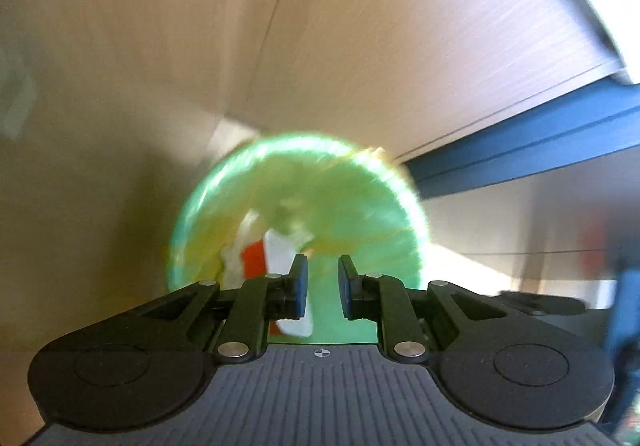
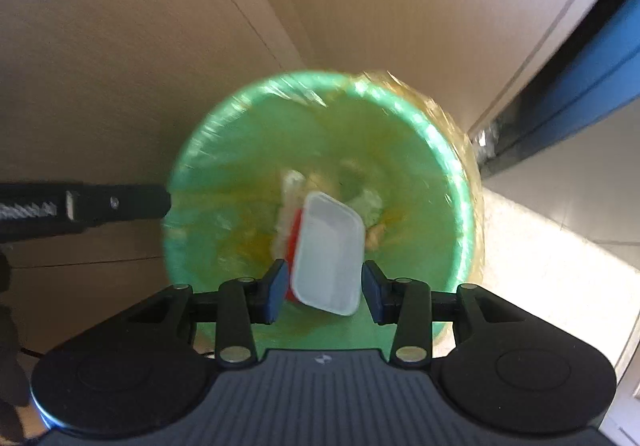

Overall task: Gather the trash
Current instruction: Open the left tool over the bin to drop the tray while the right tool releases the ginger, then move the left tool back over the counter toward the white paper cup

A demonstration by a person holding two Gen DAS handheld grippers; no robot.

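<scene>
Right wrist view, nearest first: the right tool [image 2: 325,296] points steeply down with its blue pads spread, and a white plastic tray [image 2: 329,254] sits in the gap between them. Neither pad presses on it; a sliver of space shows on each side, so the tray is loose. Beneath it gapes a green bin [image 2: 452,166] lined with a clear bag, holding blurred scraps and a red-and-white wrapper [image 2: 292,242] just behind the tray's left edge. A black bar of the other tool reaches in from the left at the bin's rim. Beyond lie beige floor tiles [image 2: 120,46] and a blue frame [image 2: 580,74] at the right.

Left wrist view: the left tool [image 1: 323,286] has its pads parted with nothing between them (the picture is badly smeared), hanging above the same bin [image 1: 224,182].
</scene>
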